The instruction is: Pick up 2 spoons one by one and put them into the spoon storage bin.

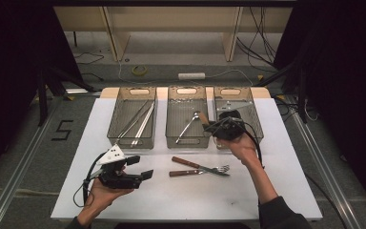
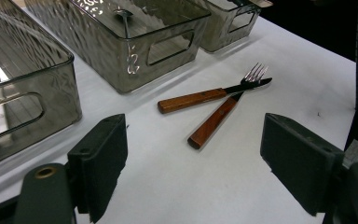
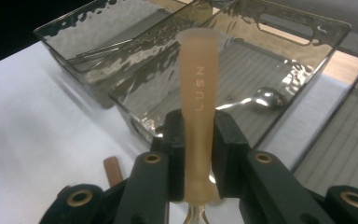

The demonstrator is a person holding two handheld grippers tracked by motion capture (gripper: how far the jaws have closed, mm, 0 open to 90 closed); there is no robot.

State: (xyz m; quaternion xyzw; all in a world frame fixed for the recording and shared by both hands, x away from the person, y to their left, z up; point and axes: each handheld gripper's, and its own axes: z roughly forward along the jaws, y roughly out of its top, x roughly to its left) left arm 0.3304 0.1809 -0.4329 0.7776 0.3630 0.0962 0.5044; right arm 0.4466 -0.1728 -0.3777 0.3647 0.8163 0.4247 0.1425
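My right gripper [image 3: 198, 140] is shut on the pale beige handle [image 3: 196, 93] of a utensil whose metal end is hidden below the jaws. In the high view that gripper [image 1: 210, 126] hangs between the middle tray [image 1: 187, 140] and the right tray [image 1: 248, 100], handle [image 1: 203, 117] pointing left and away. On the white table lie a wooden-handled knife [image 1: 187, 162] and fork [image 1: 198, 171], crossed at their metal ends. My left gripper [image 1: 140, 167] rests open at the lower left, its jaws wide apart [image 2: 193, 168] and aimed at the knife [image 2: 193, 100] and fork [image 2: 212, 122].
Three smoky clear trays stand in a row at the back of the table. The left tray [image 1: 132, 138] holds long metal pieces, and a metal spoon [image 1: 188, 126] lies in the middle tray. The person's forearms come in from the bottom edge.
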